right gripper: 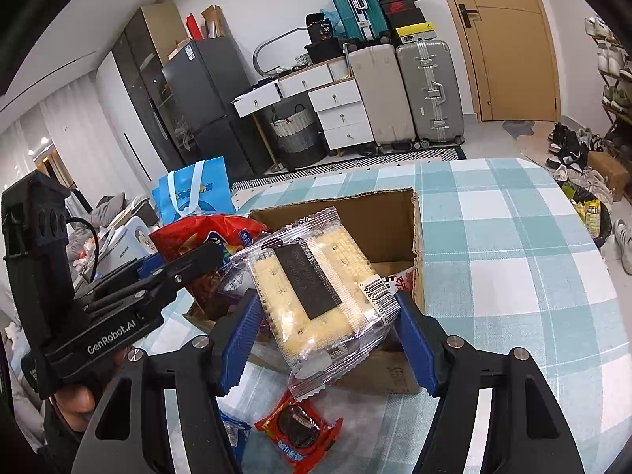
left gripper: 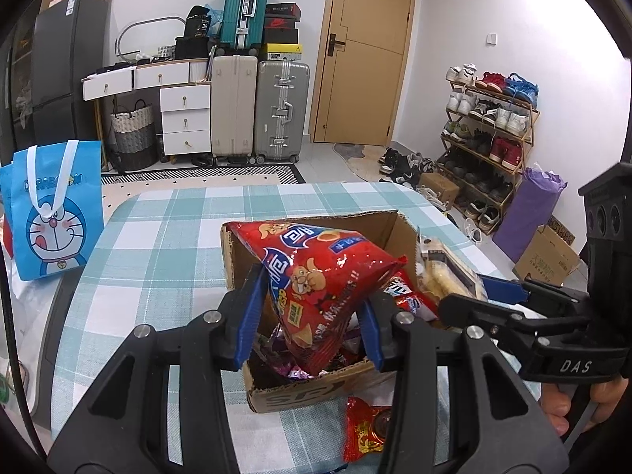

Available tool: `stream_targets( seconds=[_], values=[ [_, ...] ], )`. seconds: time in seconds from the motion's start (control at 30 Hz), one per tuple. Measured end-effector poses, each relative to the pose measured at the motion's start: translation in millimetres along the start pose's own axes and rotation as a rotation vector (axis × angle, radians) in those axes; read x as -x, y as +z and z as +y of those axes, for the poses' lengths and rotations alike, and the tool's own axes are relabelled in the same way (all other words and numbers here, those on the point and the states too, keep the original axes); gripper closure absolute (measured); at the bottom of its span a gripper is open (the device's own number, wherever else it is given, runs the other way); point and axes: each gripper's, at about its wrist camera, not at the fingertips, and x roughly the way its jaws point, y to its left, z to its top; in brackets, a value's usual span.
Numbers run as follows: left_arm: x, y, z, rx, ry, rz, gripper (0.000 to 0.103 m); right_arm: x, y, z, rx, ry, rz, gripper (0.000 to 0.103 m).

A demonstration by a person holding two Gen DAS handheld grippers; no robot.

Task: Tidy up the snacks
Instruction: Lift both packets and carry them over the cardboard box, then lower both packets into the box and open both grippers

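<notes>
Left-wrist and right-wrist views of 2 hand-held grippers above a cardboard box (left gripper: pixel 367 385) standing on a table covered by a teal-and-white checked cloth (left gripper: pixel 166 245).

Left gripper (left gripper: pixel 312 316) — its 2 blue pads are pressed against the lower end of a red chip bag (left gripper: pixel 316 272), which is held tilted over the open box, its upper end toward the far-left corner. Inside the box, beneath the bag, lie several more wrapped snacks in red and purple; their kinds cannot be made out.

Right gripper (right gripper: pixel 330 335) — clamped on a clear-wrapped cracker pack (right gripper: pixel 316 296) with a dark label and a barcode, held tilted over the near edge of the box. In the left-wrist view this gripper (left gripper: pixel 480 288) enters from the right, with part of the person's hand (left gripper: pixel 568 407) at its handle.

On the cloth just in front of the box lies a small red cookie packet (right gripper: pixel 300 432), with a blue packet (right gripper: pixel 233 434) beside it, partly hidden by the gripper. A blue cartoon tote bag (left gripper: pixel 55 213) stands at the table's left edge, well apart from the box.
</notes>
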Motion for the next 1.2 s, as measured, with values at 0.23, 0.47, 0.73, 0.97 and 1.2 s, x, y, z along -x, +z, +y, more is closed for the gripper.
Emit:
stream_targets(
  seconds=[0.23,0.47,0.73,0.97,1.2],
  values=[
    [-11.5,-2.6,4.6,-0.005,0.028,0.02,0.062,-16.4,4.7,-5.7,-0.026,-0.001,0.014,0.035],
    [-20.1,-3.7,-3.6,-0.079,0.074,0.023,0.062,-27.8,12.1,-8.1,-0.036,-0.001,0.014,0.035],
    [-40.6,-17.4,-7.9,-0.108,0.089,0.068,0.062,-36.6,18.9,-6.0,-0.015,-0.012,0.002,0.035],
    [-50.2,-25.2,-3.6,-0.103,0.075,0.089,0.062,-46.5,20.2,-3.4,0.01,-0.022,0.01,0.035],
    [-49.8,-27.3,-4.1,-0.124,0.079,0.1,0.057,-36.7,18.1,-7.7,-0.016,0.027,-0.018,0.017]
  ],
)
